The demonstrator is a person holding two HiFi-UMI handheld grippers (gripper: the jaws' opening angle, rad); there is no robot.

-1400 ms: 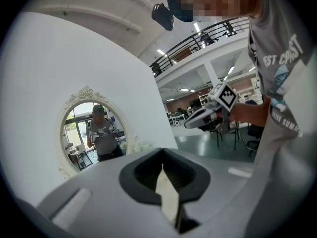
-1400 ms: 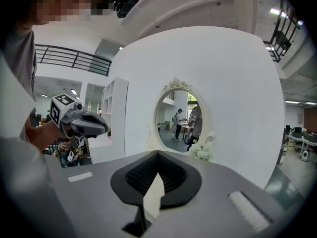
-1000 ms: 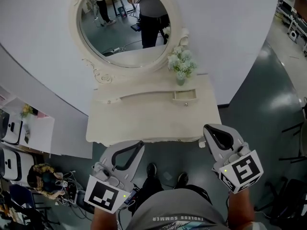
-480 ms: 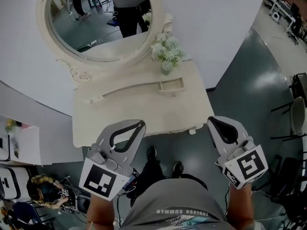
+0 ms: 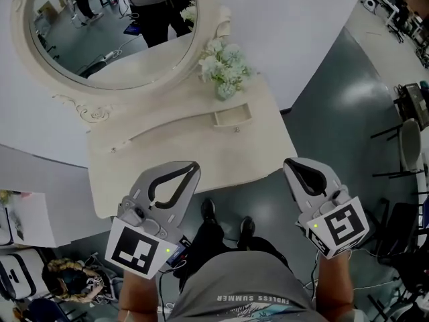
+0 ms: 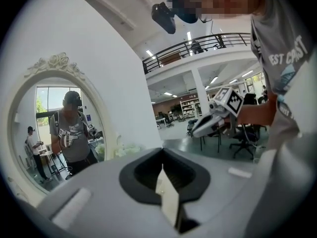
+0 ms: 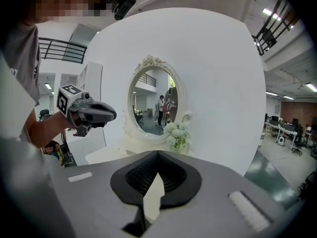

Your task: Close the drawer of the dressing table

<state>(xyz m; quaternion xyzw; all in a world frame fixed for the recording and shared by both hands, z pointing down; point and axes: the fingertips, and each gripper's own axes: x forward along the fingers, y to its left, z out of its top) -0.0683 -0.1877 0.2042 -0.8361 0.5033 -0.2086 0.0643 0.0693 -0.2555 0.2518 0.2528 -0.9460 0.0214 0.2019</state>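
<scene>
The cream dressing table (image 5: pixel 167 159) stands against the white wall, with an oval mirror (image 5: pixel 107 32) and a flower vase (image 5: pixel 224 72). Its small drawer (image 5: pixel 232 116) below the flowers sticks out a little, knob to the front. My left gripper (image 5: pixel 193 168) hovers over the table's front edge, shut and holding nothing. To the right of the table, my right gripper (image 5: pixel 290 166) hangs over the floor, also shut and holding nothing. Both are well short of the drawer. The right gripper view shows the mirror (image 7: pixel 154 100), flowers (image 7: pixel 177 133) and left gripper (image 7: pixel 106 115).
Dark green floor (image 5: pixel 335 106) lies to the right of the table, with chairs (image 5: pixel 409 133) at the far right. White panels and clutter (image 5: pixel 40 274) sit at the lower left. The person's shoes (image 5: pixel 224 220) stand just in front of the table.
The table has slid left and up in the head view as the camera turned. Both grippers stay shut, near the same place in front of the body.
</scene>
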